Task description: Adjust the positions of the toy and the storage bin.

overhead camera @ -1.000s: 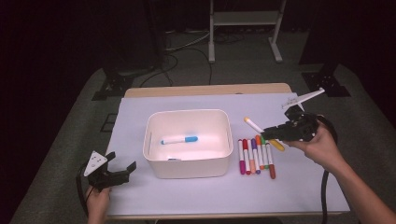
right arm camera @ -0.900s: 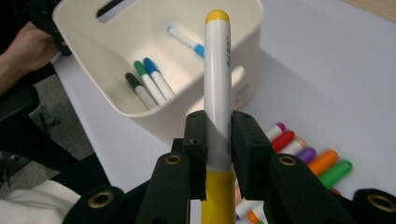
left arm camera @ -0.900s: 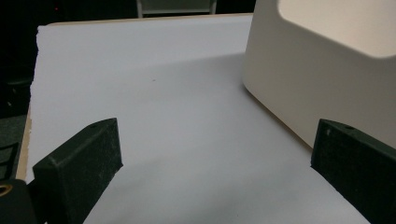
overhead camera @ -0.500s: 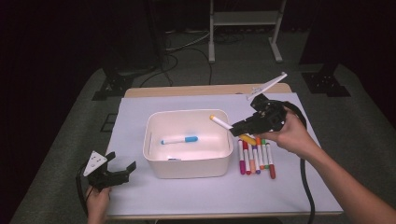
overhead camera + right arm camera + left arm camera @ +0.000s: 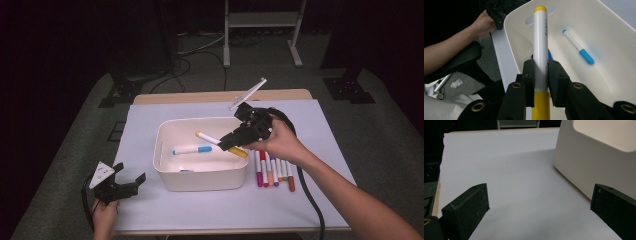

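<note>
1. Right now your right gripper (image 5: 227, 144) sits at the centre of the high view, its jaws clamped on a white marker with a yellow cap and yellow tip (image 5: 220, 144).
2. In the right gripper view that white-and-yellow marker (image 5: 540, 45) runs straight up the middle of the frame, pinched between the two black pads (image 5: 529, 75), with its yellow cap at the bottom edge.
3. You hold the marker above the inside of the white rectangular plastic bin (image 5: 165, 170), tilted, its tip toward the upper left of the bin and its cap over the bin's right rim.
4. A white marker with a blue cap (image 5: 191, 149) lies flat on the bin floor, left of centre; in the right gripper view it lies at the upper right (image 5: 578, 47).
5. Just right of the bin, a row of coloured markers (image 5: 272, 171) lies side by side on the white table cover (image 5: 320, 130); your hand partly hides their upper ends, so their count is unclear.
6. Your left gripper (image 5: 131, 183) rests at the lower left of the high view, near the table's front edge, well apart from the bin's left wall.
7. Its jaws stand wide apart with nothing between them; in the left gripper view the bin's outer wall (image 5: 586, 165) fills the upper right.
</note>
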`<action>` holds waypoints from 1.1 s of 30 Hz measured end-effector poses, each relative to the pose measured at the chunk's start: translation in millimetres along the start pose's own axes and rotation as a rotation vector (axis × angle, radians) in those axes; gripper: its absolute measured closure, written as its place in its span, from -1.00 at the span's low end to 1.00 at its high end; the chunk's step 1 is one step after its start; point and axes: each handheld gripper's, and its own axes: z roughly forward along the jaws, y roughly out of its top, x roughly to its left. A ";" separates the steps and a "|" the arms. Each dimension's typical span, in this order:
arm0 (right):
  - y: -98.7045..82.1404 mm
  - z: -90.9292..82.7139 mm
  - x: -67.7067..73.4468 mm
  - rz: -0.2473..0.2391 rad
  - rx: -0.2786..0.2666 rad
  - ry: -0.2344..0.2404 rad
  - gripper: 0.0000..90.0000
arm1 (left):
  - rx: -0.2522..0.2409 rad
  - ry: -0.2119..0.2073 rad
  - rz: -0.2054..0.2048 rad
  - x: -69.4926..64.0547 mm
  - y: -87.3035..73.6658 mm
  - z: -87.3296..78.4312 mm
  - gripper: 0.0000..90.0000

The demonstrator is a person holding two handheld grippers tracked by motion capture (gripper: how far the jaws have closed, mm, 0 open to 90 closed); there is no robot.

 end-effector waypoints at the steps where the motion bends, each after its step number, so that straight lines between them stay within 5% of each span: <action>1: 1.6 2.8 0.2 -0.006 0.004 0.003 0.68 | 0.000 0.000 0.000 0.0 0.0 0.0 -0.99; 10: 16.9 38.0 1.6 -0.036 0.049 0.053 0.68 | -0.001 -0.002 -0.003 -0.1 -0.1 -0.2 -0.99; 33: 24.2 106.4 -7.3 -0.067 0.170 0.074 0.68 | -0.008 -0.004 -0.001 -0.1 -0.3 -0.1 -0.99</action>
